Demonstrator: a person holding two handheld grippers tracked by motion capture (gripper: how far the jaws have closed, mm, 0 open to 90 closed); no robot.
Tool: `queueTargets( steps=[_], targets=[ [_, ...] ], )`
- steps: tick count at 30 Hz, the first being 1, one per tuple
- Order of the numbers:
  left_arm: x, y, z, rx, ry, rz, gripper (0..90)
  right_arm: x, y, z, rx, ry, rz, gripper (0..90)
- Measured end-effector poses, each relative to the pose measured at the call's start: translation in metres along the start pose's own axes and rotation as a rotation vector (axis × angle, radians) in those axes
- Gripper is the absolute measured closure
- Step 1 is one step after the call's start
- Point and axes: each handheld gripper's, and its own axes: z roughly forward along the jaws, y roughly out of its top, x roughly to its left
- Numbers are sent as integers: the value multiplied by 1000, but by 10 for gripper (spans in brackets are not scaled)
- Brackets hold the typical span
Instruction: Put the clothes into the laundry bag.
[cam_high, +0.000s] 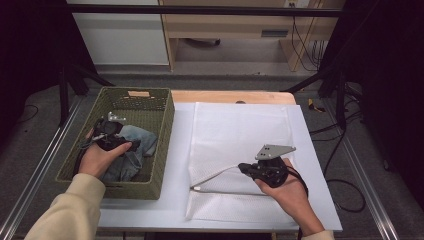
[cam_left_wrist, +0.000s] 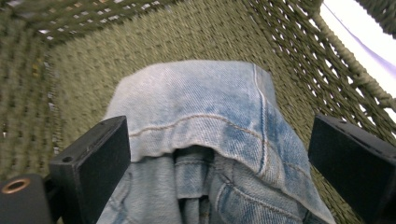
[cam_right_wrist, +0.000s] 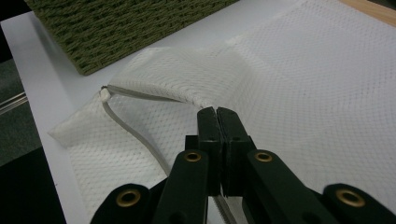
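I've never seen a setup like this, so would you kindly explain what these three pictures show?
A person works at a table with a hand-held two-jaw gripper in each hand. The high view looks down from above; the other two come from cameras riding on each gripper. The left gripper is open inside a green basket, its jaws on either side of folded jeans but not pressing them. The right gripper is shut on the zipper edge of a white mesh bag, lifting its opening a little.
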Motion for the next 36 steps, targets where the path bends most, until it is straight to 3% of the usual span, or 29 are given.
queueTargets(
  steps=[4, 11, 23, 36],
  targets=[
    [0, -2, 7, 21, -7, 13, 47, 0, 0, 1, 6, 3, 0, 893],
    [3, -6, 17, 42, -9, -1, 32, 0, 0, 0, 5, 3, -2, 893],
    [6, -13, 26, 77, -22, -5, 21, -1, -1, 2, 12, 6, 0, 893],
    [4, -14, 27, 81, -27, -1, 16, -1, -2, 0, 13, 1, 0, 892]
  ],
)
